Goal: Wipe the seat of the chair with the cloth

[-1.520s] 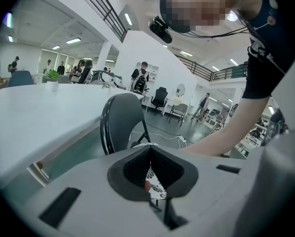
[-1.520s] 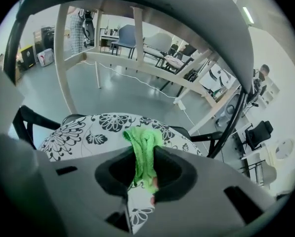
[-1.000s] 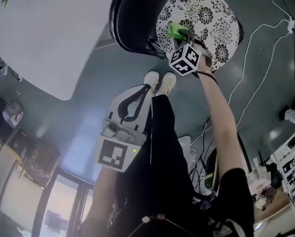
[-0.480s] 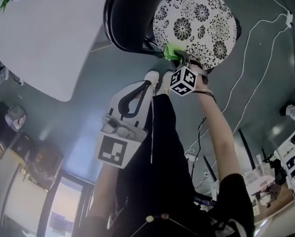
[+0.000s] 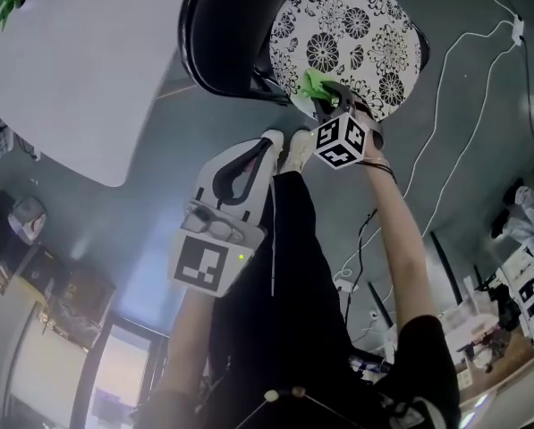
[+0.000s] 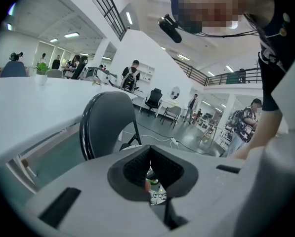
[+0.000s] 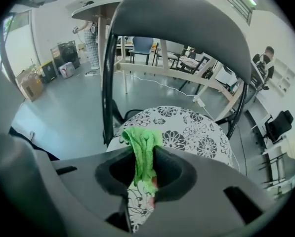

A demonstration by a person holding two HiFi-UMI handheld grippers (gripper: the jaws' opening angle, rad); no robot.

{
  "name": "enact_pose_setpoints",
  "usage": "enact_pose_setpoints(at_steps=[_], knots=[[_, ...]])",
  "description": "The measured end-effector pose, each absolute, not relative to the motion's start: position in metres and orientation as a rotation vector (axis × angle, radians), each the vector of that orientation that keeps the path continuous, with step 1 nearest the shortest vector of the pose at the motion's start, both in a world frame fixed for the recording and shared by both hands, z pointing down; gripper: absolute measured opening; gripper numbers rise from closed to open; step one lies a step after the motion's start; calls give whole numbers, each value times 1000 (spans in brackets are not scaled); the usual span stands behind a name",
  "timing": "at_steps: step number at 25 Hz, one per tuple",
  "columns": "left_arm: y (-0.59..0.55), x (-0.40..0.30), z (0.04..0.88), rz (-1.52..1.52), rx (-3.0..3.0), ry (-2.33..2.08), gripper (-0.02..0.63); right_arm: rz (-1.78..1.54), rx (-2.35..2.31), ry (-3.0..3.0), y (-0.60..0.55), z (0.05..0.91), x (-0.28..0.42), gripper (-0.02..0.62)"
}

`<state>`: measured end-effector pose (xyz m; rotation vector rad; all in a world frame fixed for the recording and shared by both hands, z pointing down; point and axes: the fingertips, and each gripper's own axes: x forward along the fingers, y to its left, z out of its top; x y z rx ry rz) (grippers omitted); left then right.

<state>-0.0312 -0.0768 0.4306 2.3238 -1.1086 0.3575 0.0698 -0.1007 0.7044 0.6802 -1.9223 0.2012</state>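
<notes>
The chair's round seat (image 5: pixel 351 38) has a black-and-white flower pattern; its dark curved back (image 5: pixel 215 34) stands to the left. My right gripper (image 5: pixel 325 96) is shut on a green cloth (image 5: pixel 314 86) at the seat's near-left edge. In the right gripper view the cloth (image 7: pixel 144 152) hangs pinched between the jaws over the seat (image 7: pixel 187 132), below the chair back (image 7: pixel 182 21). My left gripper (image 5: pixel 240 181) hangs lower, away from the chair, shut with nothing in it; in its own view the left gripper (image 6: pixel 150 169) has its jaws together before the chair back (image 6: pixel 110 122).
A white table (image 5: pixel 79 61) lies left of the chair. White cables (image 5: pixel 454 79) run over the grey floor at right. My white shoes (image 5: pixel 289 146) stand just under the seat edge. Boxes and clutter (image 5: pixel 517 284) sit at the far right.
My right gripper dragged the green cloth from the seat's middle-left down toward its near-left edge. The left gripper stayed nearly still.
</notes>
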Motion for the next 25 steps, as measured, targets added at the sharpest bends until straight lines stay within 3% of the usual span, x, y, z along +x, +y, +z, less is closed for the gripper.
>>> enact_pose_setpoints(at_steps=[12,25], knots=[[-133,-11,441,346,2351,-1157,5,197,1034,-1783,-252,673,154,84],[-147,-3,454,393,2361,-1138,5,330,1313,-1566,-275,695,240,84]])
